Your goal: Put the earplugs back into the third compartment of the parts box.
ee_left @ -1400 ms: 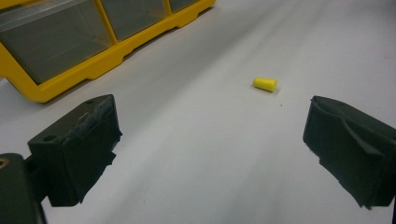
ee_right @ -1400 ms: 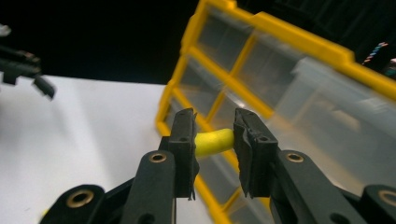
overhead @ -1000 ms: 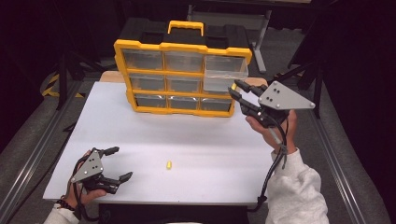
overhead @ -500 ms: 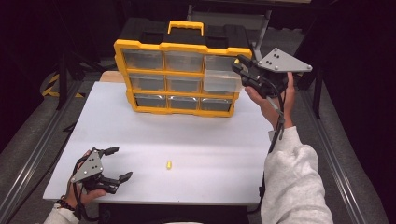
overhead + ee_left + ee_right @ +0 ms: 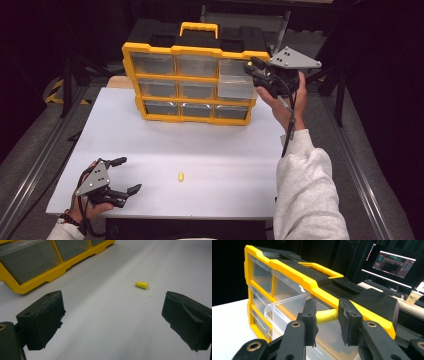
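Your right gripper (image 5: 325,316): pads pinching a yellow earplug (image 5: 327,315) above the pulled-out top-right drawer (image 5: 236,86) of the yellow organizer (image 5: 192,82). Your left gripper (image 5: 120,175): jaws wide, empty, resting on the white table (image 5: 210,150) near a second earplug (image 5: 181,176).

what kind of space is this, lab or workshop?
Probably a lab recording station: a white tabletop ringed by dark surroundings, a monitor showing software beside a keyboard, and a yellow drawer organizer set out as a work prop.

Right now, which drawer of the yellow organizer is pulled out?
The top-right drawer: it juts forward from the organizer, under the right gripper; the rest sit flush.
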